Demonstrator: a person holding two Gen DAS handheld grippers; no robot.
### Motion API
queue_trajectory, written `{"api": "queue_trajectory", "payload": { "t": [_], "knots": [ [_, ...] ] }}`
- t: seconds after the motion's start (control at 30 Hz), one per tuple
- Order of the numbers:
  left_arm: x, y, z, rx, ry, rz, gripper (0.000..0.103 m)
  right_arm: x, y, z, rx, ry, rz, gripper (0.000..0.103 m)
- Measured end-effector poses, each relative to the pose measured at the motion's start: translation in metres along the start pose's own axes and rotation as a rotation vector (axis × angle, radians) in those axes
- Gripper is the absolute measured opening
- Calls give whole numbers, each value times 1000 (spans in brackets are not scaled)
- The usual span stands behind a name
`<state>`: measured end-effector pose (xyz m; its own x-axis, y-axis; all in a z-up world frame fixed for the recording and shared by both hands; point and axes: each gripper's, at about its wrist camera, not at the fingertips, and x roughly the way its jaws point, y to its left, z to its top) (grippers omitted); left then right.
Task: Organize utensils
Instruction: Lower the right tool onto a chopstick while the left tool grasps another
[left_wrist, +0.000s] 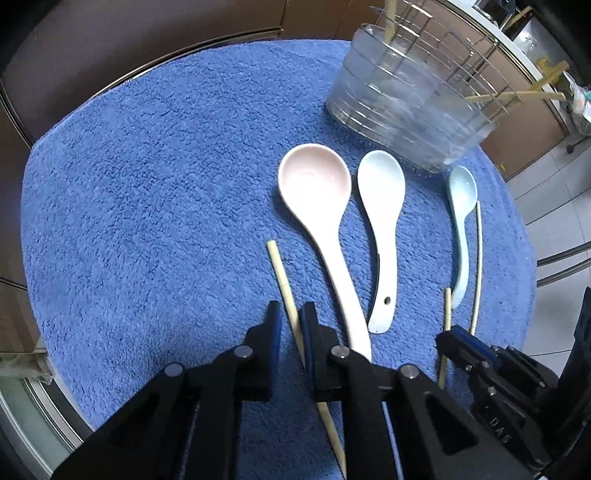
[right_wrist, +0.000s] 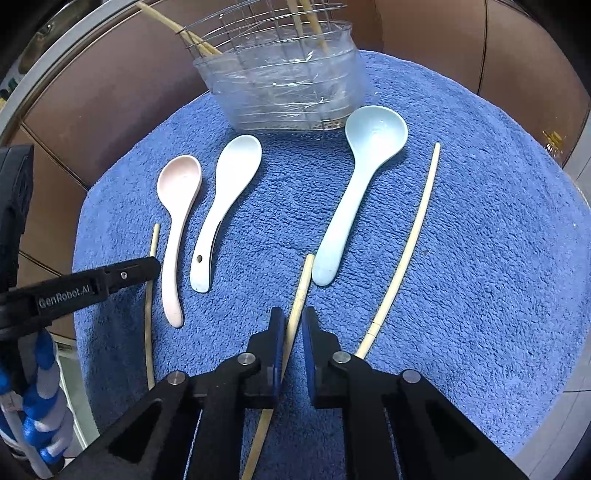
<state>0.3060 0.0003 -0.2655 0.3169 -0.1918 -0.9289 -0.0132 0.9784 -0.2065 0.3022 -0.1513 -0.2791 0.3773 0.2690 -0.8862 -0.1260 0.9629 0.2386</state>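
Work surface: a blue towel (left_wrist: 147, 203) spread over a round table. At its far edge stands a clear plastic tub (right_wrist: 284, 92) with a wire rack (right_wrist: 258, 29) inside; several chopsticks lean in the rack.

Left gripper (left_wrist: 291, 317) — pointed steeply down at the towel, jaws drawn in on a chopstick (left_wrist: 282, 280). The stick runs between the blue pads, its blunt end projecting beyond the fingertips and its thin end passing back under the gripper body. In the left wrist view a narrow gap shows beside the left pad, so full contact on that side cannot be confirmed from the picture; the jaws are nearly together.

Right gripper (right_wrist: 293, 321) — likewise angled down, jaws pinched on a second chopstick (right_wrist: 301, 291). This stick lies on the towel, its blunt end just beside the handle tip of the pale blue spoon (right_wrist: 354, 192).

Items loose on the towel, left to right in the right wrist view:
- pink spoon (right_wrist: 177, 206), bowl toward the tub, just right of the left gripper's chopstick
- white spoon (right_wrist: 225, 195) with a hole in its handle, beside the pink one
- pale blue spoon, bowl near the tub
- a third chopstick (right_wrist: 406, 251), lying free to the right of the pale blue spoon, apart from both grippers
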Motion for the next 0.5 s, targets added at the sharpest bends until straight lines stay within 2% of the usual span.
{"api": "queue_trajectory", "payload": {
  "t": [0.17, 0.33, 0.5],
  "knots": [
    [1, -6, 0, -10, -7, -8, 8, -10, -5, 3, 9, -8, 26, 8],
    [-6, 17, -2, -69, -25, -82, 7, -31, -7, -1, -4, -33, 60, 8],
    [-21, 25, -6, -73, -88, -129, 6, -52, -7, -5, -21, -79, 91, 7]
  ]
}}
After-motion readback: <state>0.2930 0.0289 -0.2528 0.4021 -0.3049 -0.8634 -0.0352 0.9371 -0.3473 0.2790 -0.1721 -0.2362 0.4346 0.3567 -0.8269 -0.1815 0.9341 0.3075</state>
